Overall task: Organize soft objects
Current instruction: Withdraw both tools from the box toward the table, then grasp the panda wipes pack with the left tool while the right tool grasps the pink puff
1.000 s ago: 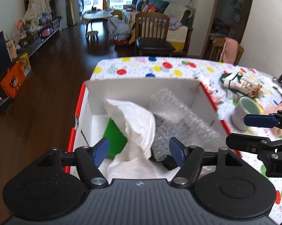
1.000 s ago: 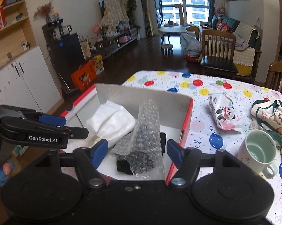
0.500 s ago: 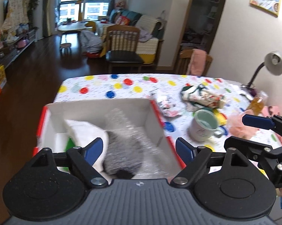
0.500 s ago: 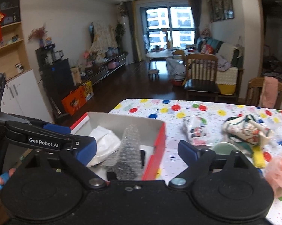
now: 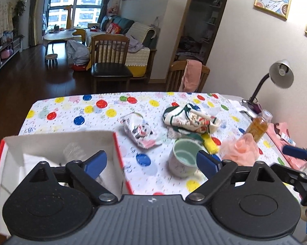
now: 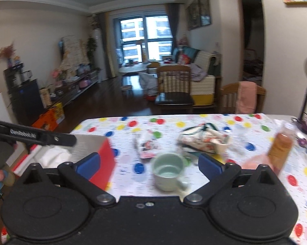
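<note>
A red-and-white cardboard box (image 5: 57, 140) stands at the table's left, with bubble wrap (image 5: 73, 153) and white cloth (image 6: 53, 156) inside. On the dotted tablecloth lie a panda-print pouch (image 5: 141, 131), a green-trimmed printed cloth (image 5: 191, 120), a yellow item (image 5: 209, 144) and a pink fluffy thing (image 5: 241, 149). My left gripper (image 5: 151, 162) is open and empty, above the box's right wall. My right gripper (image 6: 149, 163) is open and empty, over the mint mug (image 6: 167, 171).
A mint mug (image 5: 184, 159) stands mid-table. An amber bottle (image 5: 257, 126) and a desk lamp (image 5: 275, 77) stand at the right edge. Pink cloth (image 5: 279, 134) lies beside the bottle. Wooden chairs (image 5: 110, 61) stand behind the table.
Both grippers have swung right, away from the box toward the mug and loose cloths, and their jaws have opened wider. The box contents stay put.
</note>
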Demonstrator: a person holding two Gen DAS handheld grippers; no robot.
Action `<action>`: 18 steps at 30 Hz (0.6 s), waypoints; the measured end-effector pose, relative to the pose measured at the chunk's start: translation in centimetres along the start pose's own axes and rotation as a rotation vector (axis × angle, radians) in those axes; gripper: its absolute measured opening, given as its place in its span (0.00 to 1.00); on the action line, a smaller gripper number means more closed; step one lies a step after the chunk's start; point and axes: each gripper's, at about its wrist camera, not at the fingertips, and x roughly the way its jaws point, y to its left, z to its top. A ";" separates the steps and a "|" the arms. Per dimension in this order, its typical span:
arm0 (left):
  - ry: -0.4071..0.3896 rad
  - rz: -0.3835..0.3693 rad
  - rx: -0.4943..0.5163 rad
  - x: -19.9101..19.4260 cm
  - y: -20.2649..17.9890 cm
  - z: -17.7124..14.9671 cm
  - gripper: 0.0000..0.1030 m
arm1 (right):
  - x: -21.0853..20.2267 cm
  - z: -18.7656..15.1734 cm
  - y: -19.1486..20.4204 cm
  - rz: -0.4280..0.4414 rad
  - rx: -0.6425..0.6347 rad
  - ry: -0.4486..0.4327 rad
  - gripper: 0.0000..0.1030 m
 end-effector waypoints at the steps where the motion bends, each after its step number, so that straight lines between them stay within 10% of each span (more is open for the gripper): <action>1: -0.005 0.006 -0.001 0.6 -0.4 0.3 0.99 | 0.0 -0.1 -0.9 -0.016 0.007 0.003 0.99; 18: 0.056 0.072 -0.124 13.1 -3.9 5.5 0.99 | 3.3 -2.6 -13.4 -0.141 0.081 0.078 0.99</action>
